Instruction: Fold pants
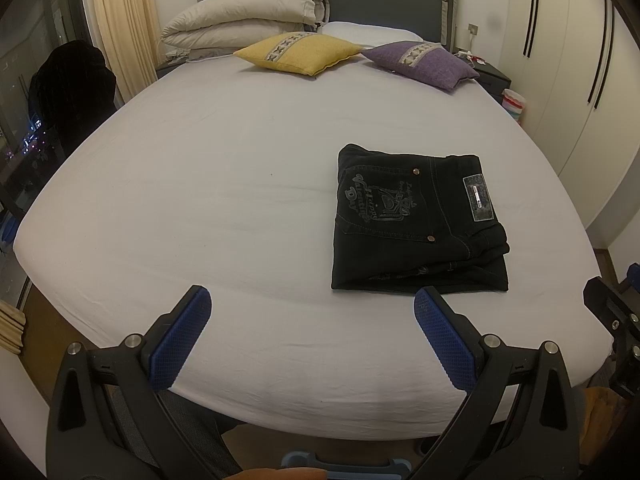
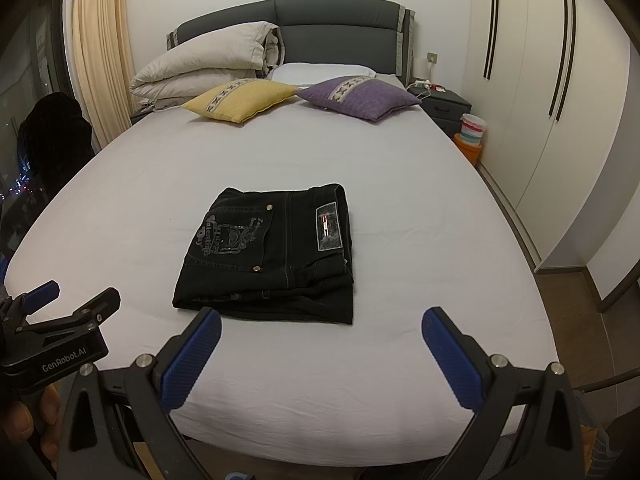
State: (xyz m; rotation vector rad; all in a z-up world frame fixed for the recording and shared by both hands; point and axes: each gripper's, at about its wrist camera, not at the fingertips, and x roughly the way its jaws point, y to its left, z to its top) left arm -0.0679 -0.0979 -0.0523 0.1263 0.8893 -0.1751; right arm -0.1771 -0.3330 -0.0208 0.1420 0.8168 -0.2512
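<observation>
While both of my tools hang over the near edge of the bed (image 2: 280, 152), its pale sheet fills most of what I see, running far back to a dark headboard (image 2: 320, 20). White wardrobe doors (image 2: 520, 80) line the right side and a cream curtain (image 2: 100, 60) hangs at the far left. A rolled duvet (image 2: 208, 64) lies at the far left of the bed, with a yellow cushion (image 2: 240, 100) and a purple cushion (image 2: 360, 98) side by side in front of it.

On the near half lie the pants (image 2: 272, 252), black, folded into a compact rectangle (back pocket print and waistband patch face up), flat on the sheet.

My right tool (image 2: 320, 344) is spread wide with nothing between its blue pads, just short of the pants' near edge. My left tool (image 1: 312, 320) is equally wide apart and empty, the pants lying just beyond its right finger.
</observation>
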